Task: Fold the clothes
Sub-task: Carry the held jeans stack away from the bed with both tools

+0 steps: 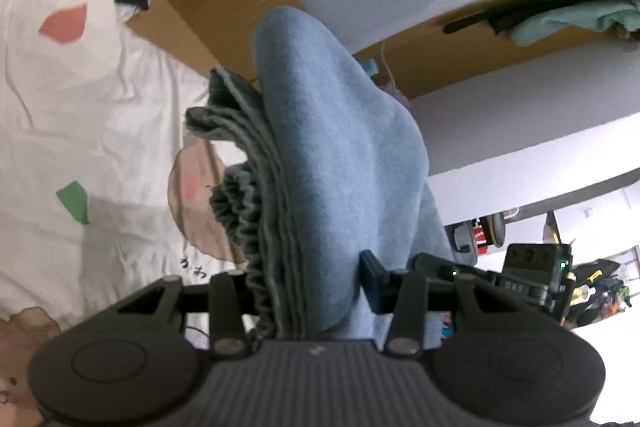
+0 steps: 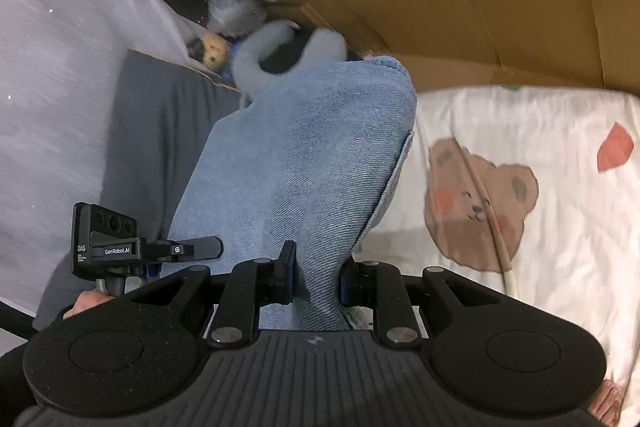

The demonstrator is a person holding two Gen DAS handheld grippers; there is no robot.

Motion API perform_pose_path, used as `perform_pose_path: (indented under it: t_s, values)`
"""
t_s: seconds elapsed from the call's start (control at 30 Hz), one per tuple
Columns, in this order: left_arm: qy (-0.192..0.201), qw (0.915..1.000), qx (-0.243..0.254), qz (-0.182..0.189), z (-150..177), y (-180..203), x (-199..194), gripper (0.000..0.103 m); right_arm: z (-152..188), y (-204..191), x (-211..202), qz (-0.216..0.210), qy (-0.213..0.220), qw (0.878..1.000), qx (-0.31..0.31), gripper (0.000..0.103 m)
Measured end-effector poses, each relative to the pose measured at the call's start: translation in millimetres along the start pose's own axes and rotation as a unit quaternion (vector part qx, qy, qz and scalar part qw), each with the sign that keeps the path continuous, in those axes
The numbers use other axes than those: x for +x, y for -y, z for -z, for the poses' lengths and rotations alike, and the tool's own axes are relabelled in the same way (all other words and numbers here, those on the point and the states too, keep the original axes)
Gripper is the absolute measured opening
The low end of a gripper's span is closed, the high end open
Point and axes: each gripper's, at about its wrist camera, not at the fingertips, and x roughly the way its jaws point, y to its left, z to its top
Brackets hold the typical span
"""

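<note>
Dim indoor light; motion blur, fisheye-warped edges

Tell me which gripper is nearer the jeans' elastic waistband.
Left. The left gripper clamps the folded jeans right beside the gathered waistband; the right gripper grips a plain stretch of them, with no waistband showing near it.

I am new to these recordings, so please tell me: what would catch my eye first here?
First, the blue jeans, bunched in the middle of both views and clamped by the left gripper and the right gripper. Next, the white sheet behind, with its brown bear print, and the cardboard box beyond.
</note>
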Motion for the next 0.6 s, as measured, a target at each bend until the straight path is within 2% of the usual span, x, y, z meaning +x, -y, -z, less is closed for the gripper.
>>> perform_pose_path:
  t_s: [0.27,0.6]
  values:
    - [0.033,0.9993,0.017,0.007,-16.3,67.0,-38.6,0.047,-18.4,-57.4,-56.8,-0.016,0.04,0.999,-0.013,0.02]
    - [0.048,0.9973,0.055,-0.005,-14.9,148.1,-79.4,0.047,-34.5,-114.0,-125.4,-0.02,0.061,0.998,-0.015,0.02]
